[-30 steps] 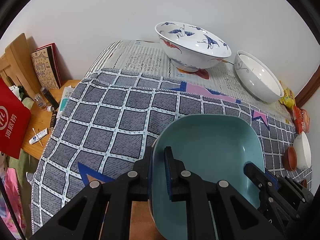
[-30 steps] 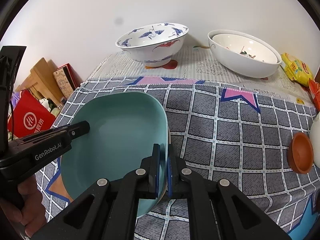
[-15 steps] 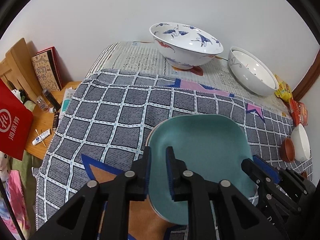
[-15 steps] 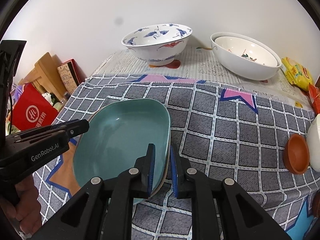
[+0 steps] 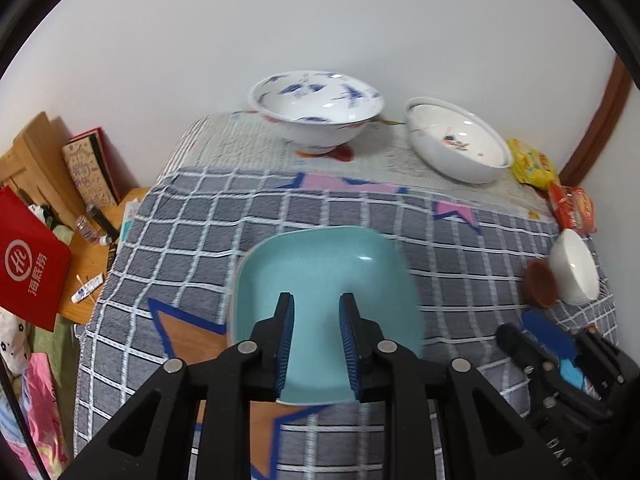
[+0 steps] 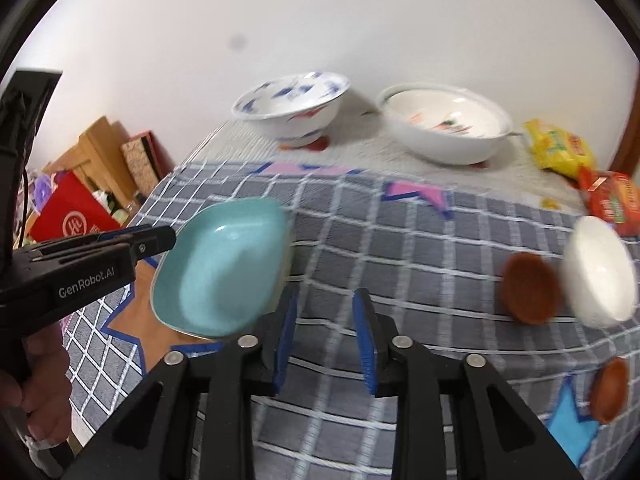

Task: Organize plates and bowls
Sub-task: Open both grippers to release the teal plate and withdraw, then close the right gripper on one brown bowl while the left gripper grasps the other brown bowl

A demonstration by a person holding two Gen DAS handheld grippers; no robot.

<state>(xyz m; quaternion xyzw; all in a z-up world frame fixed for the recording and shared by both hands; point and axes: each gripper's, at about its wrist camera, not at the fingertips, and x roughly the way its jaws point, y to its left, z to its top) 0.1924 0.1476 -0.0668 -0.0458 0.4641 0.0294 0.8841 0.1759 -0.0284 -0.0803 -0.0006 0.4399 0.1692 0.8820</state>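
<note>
A teal square plate (image 5: 324,280) lies on the checked cloth, stacked on another plate whose pale rim shows under it (image 6: 286,240). My left gripper (image 5: 316,312) is open and empty, hovering above the plate's near edge. My right gripper (image 6: 326,312) is open and empty, just right of the plate (image 6: 216,268). At the back stand a blue-and-white bowl (image 5: 316,106) and a white bowl (image 5: 458,144). A small white bowl (image 6: 600,270) and a brown saucer (image 6: 530,290) sit at the right.
The checked cloth (image 5: 280,216) covers the table. Snack packets (image 5: 532,162) lie at the back right. A second brown saucer (image 6: 608,388) sits near the front right. A side table (image 5: 100,248) with a red bag, books and small items stands left.
Both grippers let go of the teal plate, opened and pulled back. The plate now rests on the cloth. The right gripper has swung right.
</note>
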